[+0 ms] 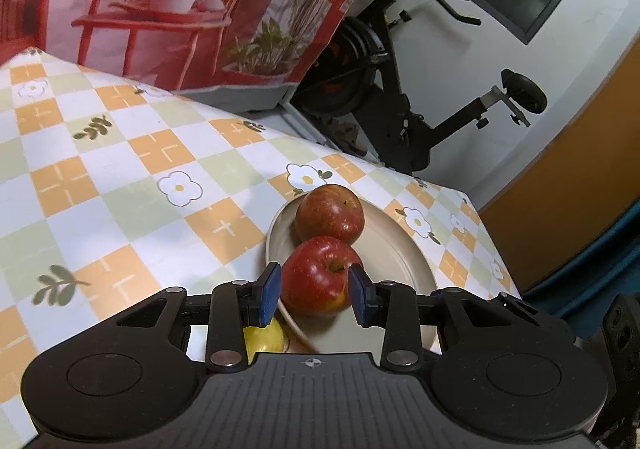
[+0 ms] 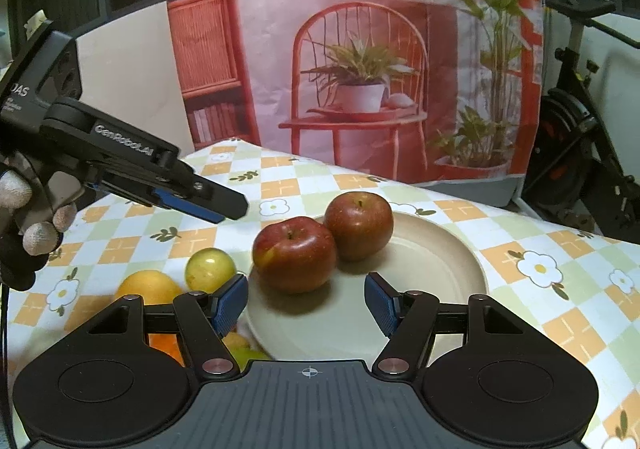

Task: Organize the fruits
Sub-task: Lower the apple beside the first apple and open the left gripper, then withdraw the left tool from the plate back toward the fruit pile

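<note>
Two red apples sit side by side on a beige plate (image 2: 440, 261): a near one (image 2: 294, 253) and a far one (image 2: 359, 225). In the left wrist view the near apple (image 1: 316, 275) lies below and between the blue pads of my open left gripper (image 1: 314, 289), which hovers above it, apart; the far apple (image 1: 330, 213) and the plate (image 1: 400, 257) lie beyond. The left gripper also shows in the right wrist view (image 2: 208, 207), up left of the apples. My right gripper (image 2: 306, 303) is open and empty over the plate's near rim.
Left of the plate lie a yellow-green fruit (image 2: 210, 269), an orange (image 2: 148, 287) and more fruit partly hidden under the right gripper (image 2: 240, 349). The checked tablecloth (image 2: 540, 269) ends at the right edge near an exercise bike (image 1: 384, 89). A printed backdrop (image 2: 360, 49) stands behind.
</note>
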Motion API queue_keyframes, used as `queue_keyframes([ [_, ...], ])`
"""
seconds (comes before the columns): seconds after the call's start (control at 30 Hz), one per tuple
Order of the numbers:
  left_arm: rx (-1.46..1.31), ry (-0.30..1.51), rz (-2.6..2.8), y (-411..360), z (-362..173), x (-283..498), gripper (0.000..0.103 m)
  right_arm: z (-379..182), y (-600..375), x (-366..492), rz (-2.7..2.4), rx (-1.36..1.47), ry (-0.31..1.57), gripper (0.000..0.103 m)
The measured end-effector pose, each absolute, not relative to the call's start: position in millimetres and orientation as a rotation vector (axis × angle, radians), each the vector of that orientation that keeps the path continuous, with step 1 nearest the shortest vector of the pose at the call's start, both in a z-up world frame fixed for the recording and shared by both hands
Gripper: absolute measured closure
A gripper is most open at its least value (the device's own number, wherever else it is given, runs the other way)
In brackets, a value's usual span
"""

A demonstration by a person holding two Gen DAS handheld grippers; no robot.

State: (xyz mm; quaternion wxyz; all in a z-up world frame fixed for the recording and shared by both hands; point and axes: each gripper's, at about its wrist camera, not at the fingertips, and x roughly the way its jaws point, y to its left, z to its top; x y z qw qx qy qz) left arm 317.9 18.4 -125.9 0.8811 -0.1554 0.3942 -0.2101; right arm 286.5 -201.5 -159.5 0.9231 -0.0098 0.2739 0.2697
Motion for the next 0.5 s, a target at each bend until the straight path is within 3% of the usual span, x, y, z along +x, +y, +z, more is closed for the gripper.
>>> queue_keyframes([
  [0.5,-0.225,0.691,-0.406,27.3,-98.7,228.8,0.065,-163.3,-206.5,208.6,0.497,0.028,0.526,0.042],
])
